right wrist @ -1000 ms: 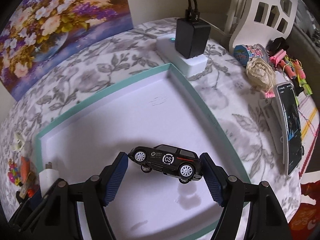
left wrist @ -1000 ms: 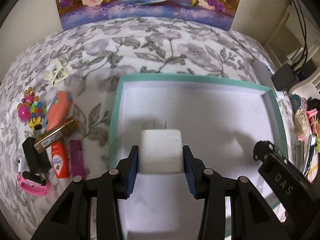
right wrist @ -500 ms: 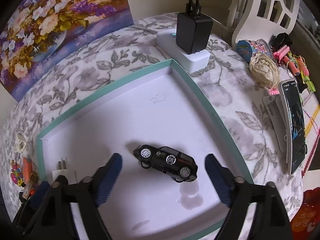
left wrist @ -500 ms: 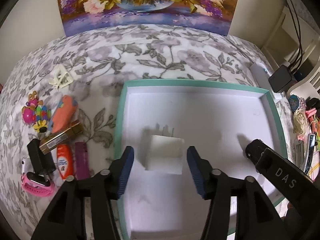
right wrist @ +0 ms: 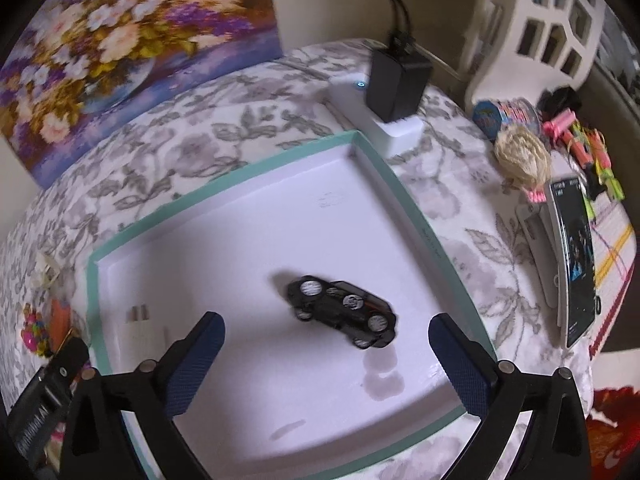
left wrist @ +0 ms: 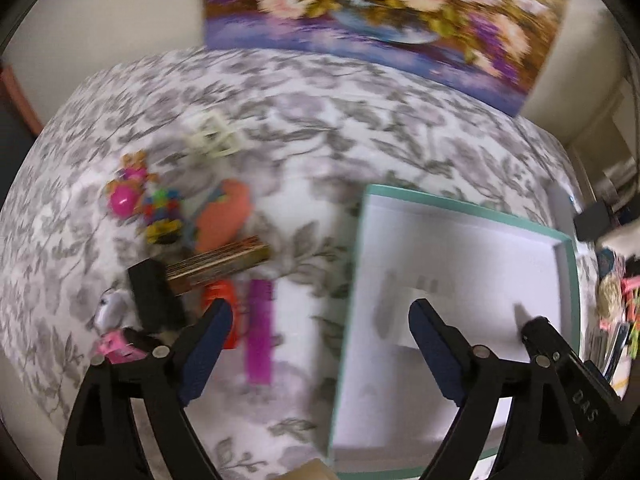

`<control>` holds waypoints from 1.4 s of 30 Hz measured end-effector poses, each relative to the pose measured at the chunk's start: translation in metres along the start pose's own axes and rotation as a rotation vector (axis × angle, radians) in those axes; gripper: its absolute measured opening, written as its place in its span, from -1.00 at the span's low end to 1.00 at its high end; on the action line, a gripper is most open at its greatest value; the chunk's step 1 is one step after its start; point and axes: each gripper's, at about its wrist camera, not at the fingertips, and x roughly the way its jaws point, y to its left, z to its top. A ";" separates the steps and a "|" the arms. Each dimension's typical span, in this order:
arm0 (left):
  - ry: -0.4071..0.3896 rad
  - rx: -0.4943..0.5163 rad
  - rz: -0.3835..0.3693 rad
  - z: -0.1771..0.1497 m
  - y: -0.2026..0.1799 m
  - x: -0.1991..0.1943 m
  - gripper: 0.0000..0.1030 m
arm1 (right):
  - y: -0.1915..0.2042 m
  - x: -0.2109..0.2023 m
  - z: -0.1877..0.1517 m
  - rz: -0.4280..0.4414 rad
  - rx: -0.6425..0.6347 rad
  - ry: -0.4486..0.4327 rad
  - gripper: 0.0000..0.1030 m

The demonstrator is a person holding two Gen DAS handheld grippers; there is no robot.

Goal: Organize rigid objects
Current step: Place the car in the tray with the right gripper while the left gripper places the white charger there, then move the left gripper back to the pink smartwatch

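A white tray with a teal rim [right wrist: 404,196] [left wrist: 360,248] lies on the flowered cloth. A black toy car [right wrist: 342,306] rests tilted inside it, free of my open right gripper [right wrist: 326,344], which hovers just behind it. A white plug adapter [right wrist: 138,330] [left wrist: 424,312] lies at the tray's left side. My left gripper [left wrist: 320,332] is open and empty above the tray's left rim. Left of it lie a purple bar [left wrist: 260,336], a red tube [left wrist: 218,300], a gold-brown box [left wrist: 220,264], a black block [left wrist: 154,296], an orange item [left wrist: 226,216], colourful toys [left wrist: 140,200] and a pink watch [left wrist: 116,348].
A white power strip with a black charger [right wrist: 396,80] stands behind the tray's far corner. On the right lie a phone [right wrist: 574,256], a twine ball [right wrist: 520,156], a tape roll [right wrist: 504,114] and clips [right wrist: 588,148]. A flower painting [left wrist: 380,20] leans on the wall. A white clip [left wrist: 212,140] lies far left.
Both grippers let go: the adapter and the car now rest in the tray. The left gripper swung left toward the pile of small items. The right gripper pulled back and opened wider.
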 end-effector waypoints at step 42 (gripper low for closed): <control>0.168 -0.428 0.015 -0.023 0.167 0.018 0.34 | 0.179 -0.016 -0.074 0.303 -0.365 0.102 1.00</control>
